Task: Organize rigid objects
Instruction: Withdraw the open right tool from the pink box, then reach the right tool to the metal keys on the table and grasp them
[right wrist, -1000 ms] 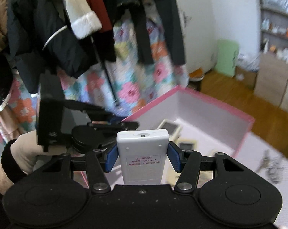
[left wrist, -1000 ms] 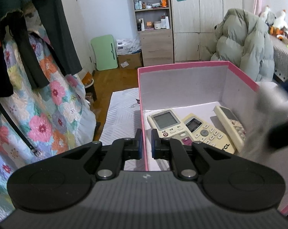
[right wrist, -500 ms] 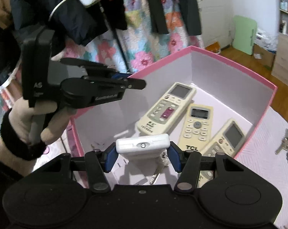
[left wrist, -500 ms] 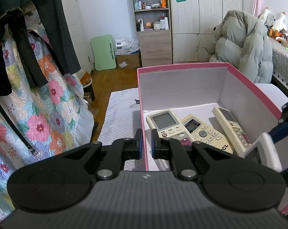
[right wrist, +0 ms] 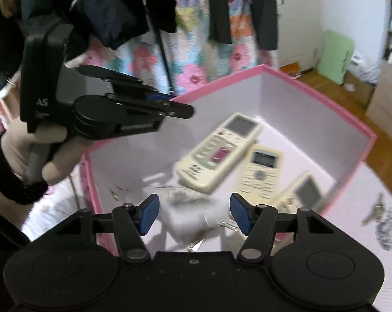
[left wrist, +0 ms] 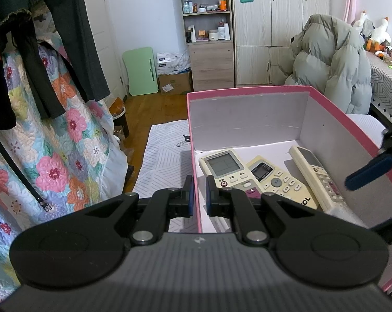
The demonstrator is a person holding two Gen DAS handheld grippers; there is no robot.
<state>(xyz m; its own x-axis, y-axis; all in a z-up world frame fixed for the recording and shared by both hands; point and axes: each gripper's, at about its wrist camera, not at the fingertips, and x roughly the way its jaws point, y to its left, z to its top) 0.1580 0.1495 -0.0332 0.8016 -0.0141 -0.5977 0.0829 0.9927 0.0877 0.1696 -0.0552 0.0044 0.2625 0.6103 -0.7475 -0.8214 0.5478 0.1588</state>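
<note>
A pink box [left wrist: 248, 92] [right wrist: 313, 96] with a white inside holds three cream remotes [left wrist: 223, 167] [right wrist: 219, 152]. My left gripper [left wrist: 199, 195] is shut on the box's left wall. My right gripper [right wrist: 194, 214] is open above the box's near end. A white remote [right wrist: 188, 218], blurred, lies below it between the fingers, loose inside the box. One blue right fingertip [left wrist: 368, 173] shows in the left wrist view over the box's right wall.
Keys [right wrist: 378, 214] lie on the white striped bedding [left wrist: 164, 156] right of the box. Hanging clothes and a floral quilt [left wrist: 53, 143] are on the left. A puffy jacket [left wrist: 331, 62], shelves and wardrobe stand behind.
My right gripper opened and let go of the white remote, which dropped into the box. My left gripper kept its hold on the box wall.
</note>
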